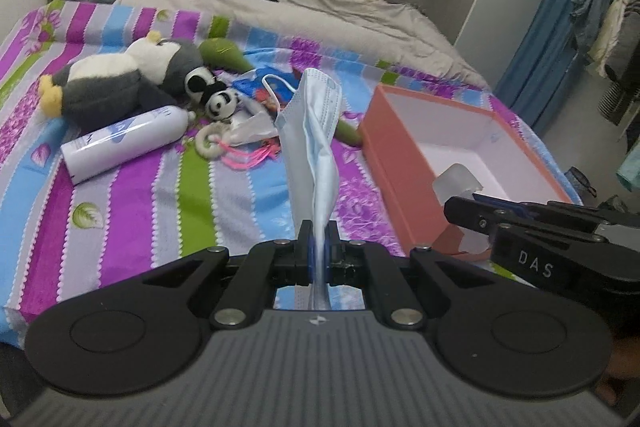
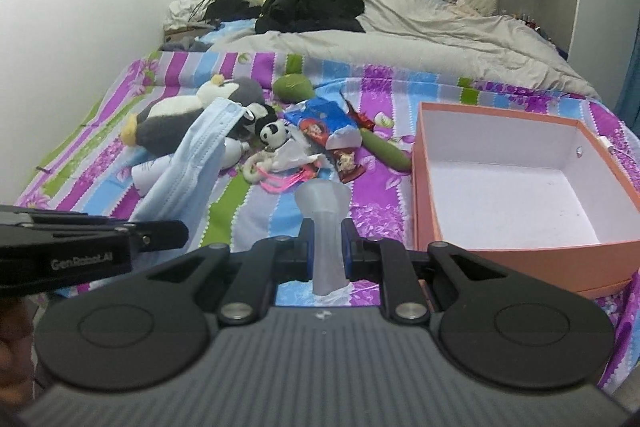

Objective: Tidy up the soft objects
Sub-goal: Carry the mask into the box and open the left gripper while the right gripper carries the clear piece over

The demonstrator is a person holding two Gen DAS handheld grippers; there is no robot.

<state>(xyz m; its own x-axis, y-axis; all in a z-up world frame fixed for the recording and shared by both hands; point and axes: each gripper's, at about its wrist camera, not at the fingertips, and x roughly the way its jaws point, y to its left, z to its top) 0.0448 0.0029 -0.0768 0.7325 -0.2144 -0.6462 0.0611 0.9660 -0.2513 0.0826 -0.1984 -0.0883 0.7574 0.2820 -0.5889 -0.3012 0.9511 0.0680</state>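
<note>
Both claws were loaded above the striped bed (image 2: 248, 211). The left claw (image 1: 318, 251) was pinched nearly shut on the lower edge of a pale blue face mask (image 1: 316, 131), which stood up limp from the pads. The right claw (image 2: 326, 247) was narrowed onto the stem of a translucent, funnel-shaped soft piece (image 2: 322, 203), its flared end pointing forward. The open pink box (image 2: 520, 195) lay on the bed to the right and appeared empty in the right wrist view.

Likely hazards, as judged:
- The mask was held by a thin margin only; a quick swing toward the box could pull it free, or its ear loop (image 1: 276, 85) could snag on the other claw, which was close beside it.
- The translucent piece looked pliable; squeezed on its stem, it could slip or spring out when released and land outside the box.
- With both claws so near each other, a collision over the box rim was possible.

Count of things visible:
- Face masks: one, held.
- Translucent pieces: one, held.
- Boxes: one.
- Penguin plush (image 1: 120, 79): one.
- Small panda plush (image 1: 212, 93): apparently two, close together.
- White bottle (image 1: 124, 143): one.
- Green plush shapes (image 2: 292, 87): two.
- Snack wrappers (image 2: 324, 123): at least two.
- White ring with pink strings (image 1: 210, 143): one.
</note>
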